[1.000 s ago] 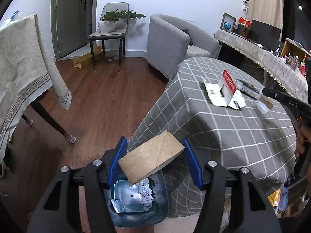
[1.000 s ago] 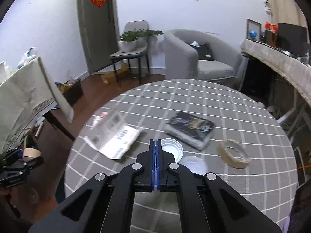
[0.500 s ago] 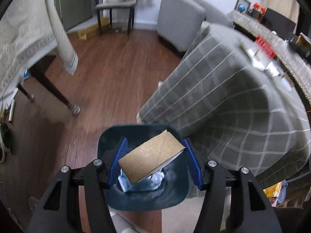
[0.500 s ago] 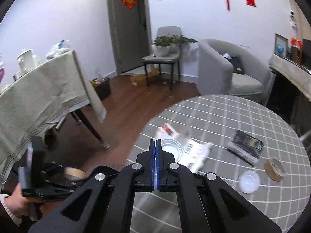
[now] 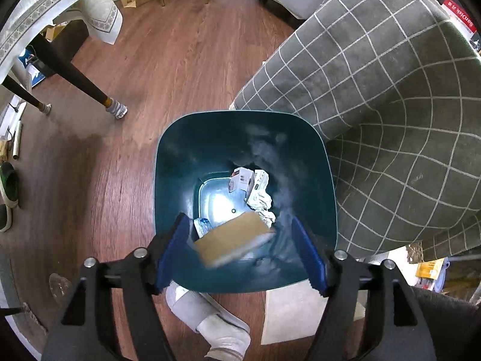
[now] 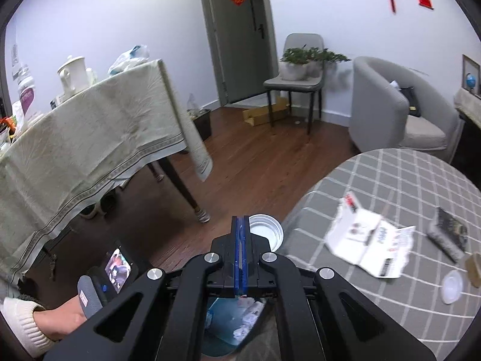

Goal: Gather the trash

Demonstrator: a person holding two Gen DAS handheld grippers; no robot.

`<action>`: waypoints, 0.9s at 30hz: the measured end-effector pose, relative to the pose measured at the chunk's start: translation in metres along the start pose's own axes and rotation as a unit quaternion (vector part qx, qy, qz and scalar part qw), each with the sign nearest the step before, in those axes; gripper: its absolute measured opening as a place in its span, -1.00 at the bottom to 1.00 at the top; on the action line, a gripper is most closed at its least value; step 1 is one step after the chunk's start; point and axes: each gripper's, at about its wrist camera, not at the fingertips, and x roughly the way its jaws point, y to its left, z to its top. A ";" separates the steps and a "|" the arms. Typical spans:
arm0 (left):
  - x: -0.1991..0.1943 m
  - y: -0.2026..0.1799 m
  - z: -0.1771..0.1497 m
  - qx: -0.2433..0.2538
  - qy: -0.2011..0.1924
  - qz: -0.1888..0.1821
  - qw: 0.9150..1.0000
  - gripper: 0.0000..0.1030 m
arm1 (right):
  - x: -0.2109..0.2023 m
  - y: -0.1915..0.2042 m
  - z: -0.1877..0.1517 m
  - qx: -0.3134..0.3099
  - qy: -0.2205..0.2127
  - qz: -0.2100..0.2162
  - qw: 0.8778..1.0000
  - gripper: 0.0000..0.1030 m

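My left gripper (image 5: 240, 242) is open right over the dark teal trash bin (image 5: 168, 162) on the floor. A brown cardboard piece (image 5: 233, 242) is blurred between the blue fingers, apart from both, over the bin's mouth. Crumpled paper (image 5: 260, 200) and a small white box (image 5: 240, 179) lie at the bin's bottom. My right gripper (image 6: 240, 237) is shut on the rim of a clear plastic cup (image 6: 266, 234), held above the bin (image 6: 234, 328) beside the round table. On the table lie opened white packaging (image 6: 369, 240), a clear lid (image 6: 452, 285) and a tape roll (image 6: 473, 266).
The round table with the grey checked cloth (image 5: 390, 105) stands right against the bin. A table with a beige cloth (image 6: 90, 141) and dark legs (image 5: 75, 75) is to the left. My feet in white socks (image 5: 210, 316) are below the bin. A black book (image 6: 449, 234) lies on the table.
The left gripper tipped down over the bin and opened; the cardboard has come free of the fingers. The right gripper carried the cup leftward off the table toward the bin.
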 end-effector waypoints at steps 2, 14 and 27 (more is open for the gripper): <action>-0.003 0.003 0.000 -0.002 -0.001 -0.001 1.000 0.44 | 0.005 0.005 -0.003 0.000 0.008 0.008 1.000 -0.98; -0.048 0.026 0.004 -0.013 -0.080 0.001 0.997 0.24 | 0.056 0.037 -0.023 -0.017 0.076 0.032 0.996 -0.98; -0.111 0.048 0.010 -0.027 -0.180 0.017 0.983 -0.09 | 0.117 0.064 -0.067 -0.042 0.171 0.042 0.984 -0.98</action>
